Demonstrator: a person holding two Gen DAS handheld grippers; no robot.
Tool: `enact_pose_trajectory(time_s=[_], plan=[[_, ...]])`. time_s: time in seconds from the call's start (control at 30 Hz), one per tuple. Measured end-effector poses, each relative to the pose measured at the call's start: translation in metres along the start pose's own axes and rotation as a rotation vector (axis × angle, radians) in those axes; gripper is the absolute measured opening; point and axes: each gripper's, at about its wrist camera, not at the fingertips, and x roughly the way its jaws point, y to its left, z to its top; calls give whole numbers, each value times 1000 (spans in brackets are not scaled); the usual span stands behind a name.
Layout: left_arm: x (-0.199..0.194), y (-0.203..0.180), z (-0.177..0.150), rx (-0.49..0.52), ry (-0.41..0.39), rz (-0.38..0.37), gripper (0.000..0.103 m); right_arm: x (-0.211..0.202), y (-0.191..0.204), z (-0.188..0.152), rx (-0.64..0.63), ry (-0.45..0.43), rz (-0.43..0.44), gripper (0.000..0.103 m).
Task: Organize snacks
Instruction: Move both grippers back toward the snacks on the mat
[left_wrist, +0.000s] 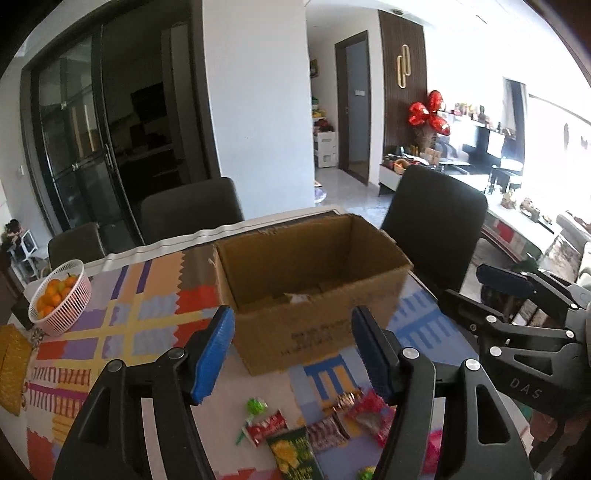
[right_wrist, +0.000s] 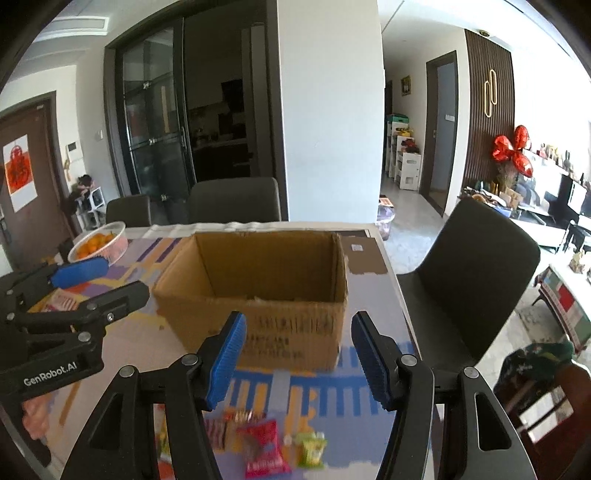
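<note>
Both your left gripper and right gripper have empty, parted jaws; snack packets lie on the surface just below them, cardboard box ahead, so dip onto one packet, pinch its middle

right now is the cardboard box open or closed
Open. The cardboard box stands upright on the table with no flaps across its top, so both views look down onto its inner walls. Its floor is mostly hidden by the near wall.
</note>
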Motion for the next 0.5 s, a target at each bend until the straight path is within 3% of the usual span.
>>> enact_pose_trajectory(time_s=[0.3,0.5], plan=[[-27,-24,-42,49,21,-53,65,-33,-3,-45,18,23,1,60],[-33,-36,-72,65,47,-80,65,-40,-5,-79,32,87,19,60]])
